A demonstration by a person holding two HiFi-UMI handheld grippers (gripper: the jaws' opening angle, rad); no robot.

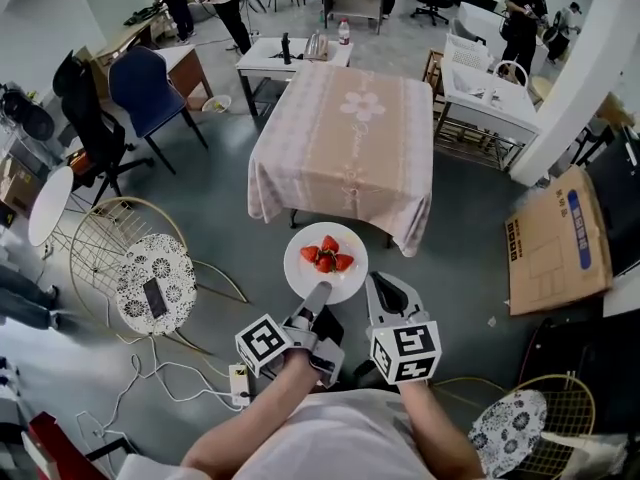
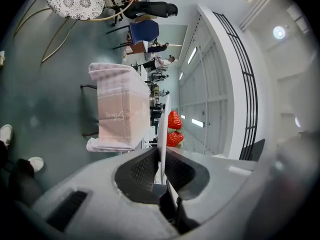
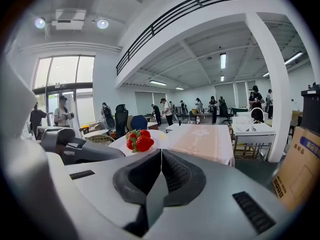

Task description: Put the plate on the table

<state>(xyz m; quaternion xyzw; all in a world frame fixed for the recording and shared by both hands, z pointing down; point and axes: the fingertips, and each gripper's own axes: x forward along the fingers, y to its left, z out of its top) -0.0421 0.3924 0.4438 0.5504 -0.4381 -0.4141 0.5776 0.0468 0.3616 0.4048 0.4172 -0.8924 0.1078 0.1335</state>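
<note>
- Head camera is looking steeply down on the table ahead.
- Both gripper cameras are peering closely along their jaws, sharing table and plate.

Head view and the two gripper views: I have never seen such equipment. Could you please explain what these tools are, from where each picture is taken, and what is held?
There is no robot here. A person holds a two-jaw gripper in each hand, and the cubes with square markers are parts of the grippers. The head view comes from a camera on the person's head, looking down. The other two pictures come from a camera riding on each gripper, looking along its jaws. The left gripper is shut on the rim of a white plate carrying strawberries. The plate is in the air, short of the table. That table has a pinkish cloth with a flower pattern, and I see nothing on it. The right gripper has its jaws together beside the plate and seems to hold nothing.
</note>
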